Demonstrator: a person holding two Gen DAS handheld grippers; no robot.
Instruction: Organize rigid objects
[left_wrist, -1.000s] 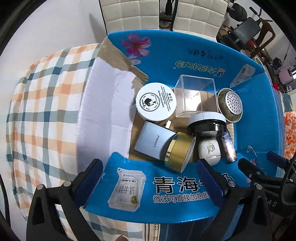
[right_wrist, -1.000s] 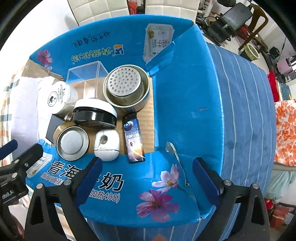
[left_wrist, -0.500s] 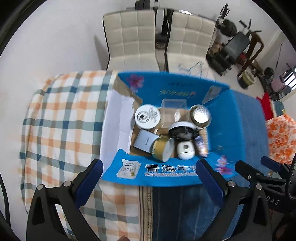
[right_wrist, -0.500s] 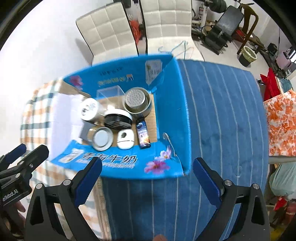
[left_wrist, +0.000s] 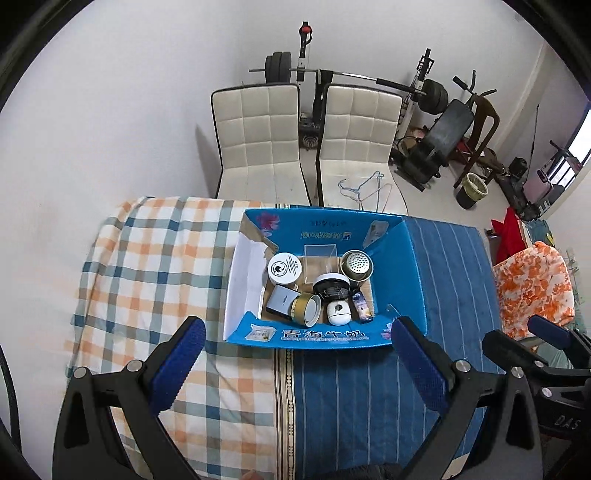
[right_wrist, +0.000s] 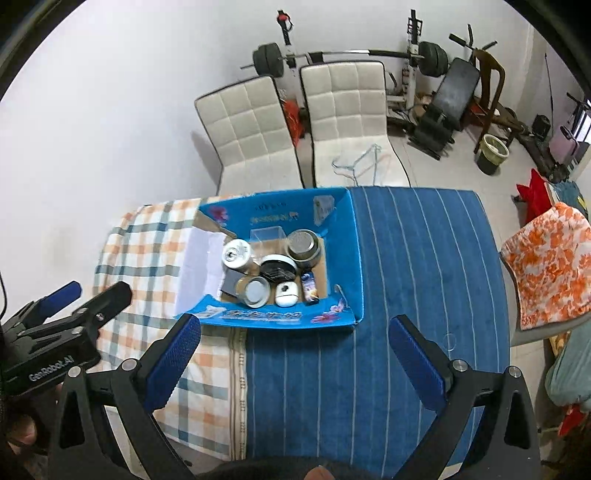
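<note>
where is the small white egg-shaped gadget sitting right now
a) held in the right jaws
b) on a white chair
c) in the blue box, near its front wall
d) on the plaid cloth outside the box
c: the gadget lies inside the blue box by the front wall, between the gold tin and a small dark bottle; both grippers are open and hold nothing.

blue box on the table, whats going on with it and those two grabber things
A person holds a two-finger gripper in each hand above the table. Both the left gripper and the right gripper are open, empty and well clear of the blue cardboard box. The rigid items are all inside it: a white round tin, a gold-rimmed jar, a perforated metal cup, a clear plastic case and others. Nothing lies loose on the cloths, so the sorting looks finished.
</note>
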